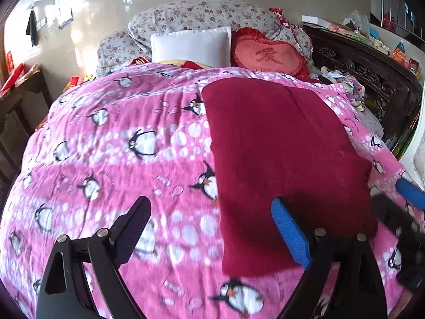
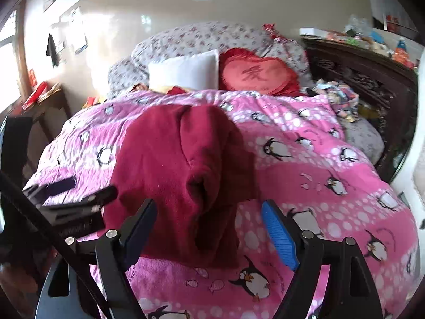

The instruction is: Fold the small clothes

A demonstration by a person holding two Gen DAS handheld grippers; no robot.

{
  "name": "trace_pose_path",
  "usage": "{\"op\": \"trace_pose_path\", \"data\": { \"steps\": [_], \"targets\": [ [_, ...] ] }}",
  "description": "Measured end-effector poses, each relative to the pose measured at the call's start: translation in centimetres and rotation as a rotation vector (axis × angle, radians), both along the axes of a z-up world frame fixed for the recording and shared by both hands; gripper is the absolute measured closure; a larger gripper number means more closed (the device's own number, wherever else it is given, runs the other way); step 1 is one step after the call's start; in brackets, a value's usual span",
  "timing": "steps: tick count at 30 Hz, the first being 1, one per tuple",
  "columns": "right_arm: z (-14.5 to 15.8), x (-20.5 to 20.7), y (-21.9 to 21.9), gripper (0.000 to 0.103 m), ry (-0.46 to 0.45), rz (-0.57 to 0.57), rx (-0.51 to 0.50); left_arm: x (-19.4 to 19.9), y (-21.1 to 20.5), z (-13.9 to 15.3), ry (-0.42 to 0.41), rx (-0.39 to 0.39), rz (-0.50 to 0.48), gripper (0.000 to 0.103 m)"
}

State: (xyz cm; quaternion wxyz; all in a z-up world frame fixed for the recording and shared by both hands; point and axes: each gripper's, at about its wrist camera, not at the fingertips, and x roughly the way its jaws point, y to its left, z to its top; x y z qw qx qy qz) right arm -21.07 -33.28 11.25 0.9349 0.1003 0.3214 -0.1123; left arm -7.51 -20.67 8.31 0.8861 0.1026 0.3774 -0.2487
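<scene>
Garment (image 1: 279,159) of dark red fleece, folded, lying on a pink penguin-print quilt (image 1: 119,146) between two wide-spread grippers.

One garment rests flat toward the quilt's right half, its near edge just ahead of both tools; bare quilt extends broadly to its left and narrowly to its right. Left gripper (image 1: 212,234), fingers spread, holds nothing, its blue pad over the garment's near left part. Right gripper (image 2: 209,234), fingers likewise spread and empty, straddles the near edge. Beyond the quilt's far edge sit two cushions, one white pillow (image 1: 191,45) and one red heart cushion (image 1: 271,55); a dark carved headboard (image 1: 372,79) bounds the right side.
</scene>
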Motion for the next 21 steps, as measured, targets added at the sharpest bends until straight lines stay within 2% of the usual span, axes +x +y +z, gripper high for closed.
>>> {"op": "trace_pose_path", "data": {
  "steps": [4,8,15,21],
  "targets": [
    [0.7,-1.0,0.7,0.012,-0.011,-0.043,-0.046,-1.7,2.2,0.6,-0.009,-0.033,0.030,0.011],
    [1.1,-2.4,0.8,0.008,-0.036,-0.064,-0.022,-2.9,3.8,1.3,-0.031,-0.047,0.065,0.011],
    [1.8,-3.9,1.6,0.008,-0.050,-0.058,-0.005,-4.9,5.7,2.1,-0.055,-0.068,0.089,0.011],
    [2.1,-4.2,2.2,0.007,-0.042,-0.047,-0.005,-5.4,5.8,2.2,-0.062,-0.052,0.082,0.011]
  ]
}}
